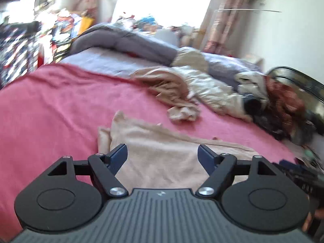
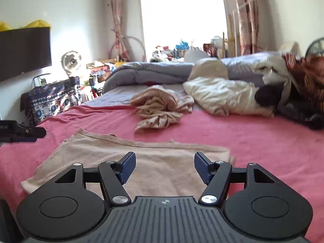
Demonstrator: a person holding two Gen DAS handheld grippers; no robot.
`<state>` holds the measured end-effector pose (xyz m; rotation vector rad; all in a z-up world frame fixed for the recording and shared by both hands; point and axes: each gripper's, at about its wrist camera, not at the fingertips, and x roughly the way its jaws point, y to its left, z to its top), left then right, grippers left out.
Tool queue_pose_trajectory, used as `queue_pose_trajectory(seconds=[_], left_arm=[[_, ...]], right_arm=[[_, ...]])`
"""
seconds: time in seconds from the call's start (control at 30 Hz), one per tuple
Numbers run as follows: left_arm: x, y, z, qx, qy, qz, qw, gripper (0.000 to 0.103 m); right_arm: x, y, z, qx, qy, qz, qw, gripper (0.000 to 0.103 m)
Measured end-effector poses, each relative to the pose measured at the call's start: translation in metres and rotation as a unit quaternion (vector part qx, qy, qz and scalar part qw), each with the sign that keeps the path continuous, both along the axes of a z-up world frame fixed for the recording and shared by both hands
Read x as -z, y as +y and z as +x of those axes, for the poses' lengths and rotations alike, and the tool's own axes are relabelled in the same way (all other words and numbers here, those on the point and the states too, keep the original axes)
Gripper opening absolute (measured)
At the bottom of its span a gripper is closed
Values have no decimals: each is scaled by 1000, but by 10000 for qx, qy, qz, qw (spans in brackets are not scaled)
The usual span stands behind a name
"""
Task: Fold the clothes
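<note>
Left gripper (image 1: 162, 155): jaws spread wide, nothing between the pads, nothing held. Right gripper (image 2: 164, 163): jaws likewise wide apart and empty.

The folded beige garment (image 2: 141, 162) lies flat on the pink bedspread (image 2: 263, 141), directly below and ahead of both grippers, apart from the pads. A crumpled beige garment (image 2: 160, 106) lies farther back.

No readable writing; each gripper body shows only a small round emblem.

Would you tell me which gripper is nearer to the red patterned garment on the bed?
Right, probably. The red patterned garment lies ahead-right of the right gripper; the left gripper sits farther left.
</note>
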<state>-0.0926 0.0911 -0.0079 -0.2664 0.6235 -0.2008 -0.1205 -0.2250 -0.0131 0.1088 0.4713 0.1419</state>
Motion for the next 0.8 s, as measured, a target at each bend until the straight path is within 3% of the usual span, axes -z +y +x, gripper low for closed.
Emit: queue_pose_trajectory(seconds=[0.07, 0.1, 0.17, 0.2, 0.27, 0.3, 0.37, 0.47, 0.8], left_arm=[[21, -26, 16, -290, 614, 394, 9969, 78], [30, -35, 17, -316, 657, 772, 9943, 79], [47, -53, 19, -365, 736, 1526, 9849, 80], [50, -60, 15, -327, 583, 1815, 9811, 81], [52, -69, 10, -253, 424, 2210, 9740, 82], [52, -71, 8, -212, 380, 2307, 9721, 84], [54, -66, 9, -197, 410, 2178, 9749, 85], [56, -58, 10, -154, 462, 1907, 9804, 85], [60, -58, 11, -41, 374, 1970, 9797, 86]], right_arm=[[17, 16, 14, -73, 344, 71, 9994, 65], [26, 26, 15, -191, 404, -158, 9989, 66], [43, 44, 18, -425, 522, -616, 9958, 80], [49, 51, 13, -478, 414, -901, 9939, 82], [62, 64, 5, -583, 196, -1466, 9873, 85], [65, 65, 4, -552, 160, -1517, 9868, 87], [66, 55, 6, -486, 306, -1261, 9904, 97], [66, 37, 4, -517, 478, -879, 9936, 101], [63, 19, -7, -911, 475, -1404, 9848, 103]])
